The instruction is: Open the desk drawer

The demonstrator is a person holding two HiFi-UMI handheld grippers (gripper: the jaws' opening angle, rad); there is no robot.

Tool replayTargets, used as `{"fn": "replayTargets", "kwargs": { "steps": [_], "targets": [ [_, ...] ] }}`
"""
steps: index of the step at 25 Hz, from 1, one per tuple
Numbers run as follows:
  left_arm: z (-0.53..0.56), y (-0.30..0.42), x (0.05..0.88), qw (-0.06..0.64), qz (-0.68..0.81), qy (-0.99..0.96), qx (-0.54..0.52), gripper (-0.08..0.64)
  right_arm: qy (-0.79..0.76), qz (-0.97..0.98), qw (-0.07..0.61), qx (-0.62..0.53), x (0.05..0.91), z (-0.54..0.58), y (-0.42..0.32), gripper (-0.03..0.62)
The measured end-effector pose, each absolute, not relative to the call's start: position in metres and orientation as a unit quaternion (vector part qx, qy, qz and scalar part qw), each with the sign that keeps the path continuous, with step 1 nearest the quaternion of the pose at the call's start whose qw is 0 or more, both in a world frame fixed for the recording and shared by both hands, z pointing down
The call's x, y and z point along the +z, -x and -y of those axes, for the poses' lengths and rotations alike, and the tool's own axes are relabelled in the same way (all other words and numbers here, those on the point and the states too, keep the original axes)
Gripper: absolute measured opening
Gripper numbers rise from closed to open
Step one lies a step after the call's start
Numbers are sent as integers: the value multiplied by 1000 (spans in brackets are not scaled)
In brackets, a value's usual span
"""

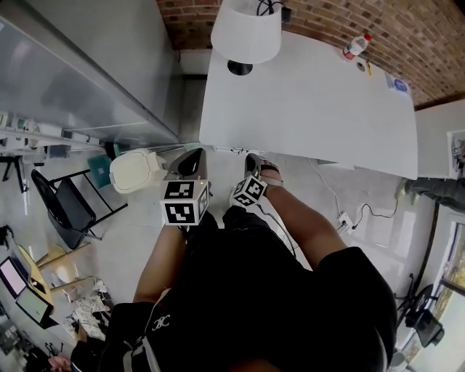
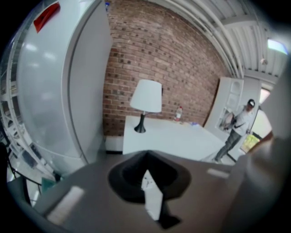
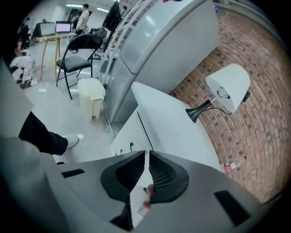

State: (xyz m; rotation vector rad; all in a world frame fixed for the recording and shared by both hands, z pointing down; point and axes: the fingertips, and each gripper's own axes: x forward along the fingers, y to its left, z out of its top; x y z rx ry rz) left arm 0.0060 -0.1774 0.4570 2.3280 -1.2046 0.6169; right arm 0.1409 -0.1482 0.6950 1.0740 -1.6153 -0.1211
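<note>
Desk [image 1: 312, 102]: flat white top, smooth, square-cornered, set against a rough red brick wall [image 1: 327, 14]. On it stand a lamp [image 1: 247, 29] with a white drum shade on a dark stem, and a small clear bottle [image 1: 356, 45] lying at the far corner.

Drawer [image 3: 127, 134]: plain white front under the near edge, flush and closed, with small dark pulls.

Left of the desk is a tall grey cabinet [image 1: 87, 65], glossy. A cream bin [image 1: 134, 171] and a black folding chair [image 1: 69, 207] stand on pale floor. The near edge of the desk has open floor before it.

Left gripper [image 2: 146, 157]: ribbed dark pads closed tip to tip, holding nothing, short of the desk edge.

Right gripper [image 3: 146, 154]: pads drawn together to a thin slit, holding nothing, just above the drawer front, not touching.
</note>
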Motion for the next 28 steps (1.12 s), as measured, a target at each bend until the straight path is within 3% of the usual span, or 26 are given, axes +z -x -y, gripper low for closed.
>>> {"fn": "replayTargets", "kwargs": {
  "steps": [8,28],
  "targets": [
    [151,-6,484,245,446,-824,249,-2,-408,643,641,-98,765,157,-163,77],
    [116,9,557,297,466,-790,265,-2,-375,592,690,-179,838,187,-172,69]
  ]
}}
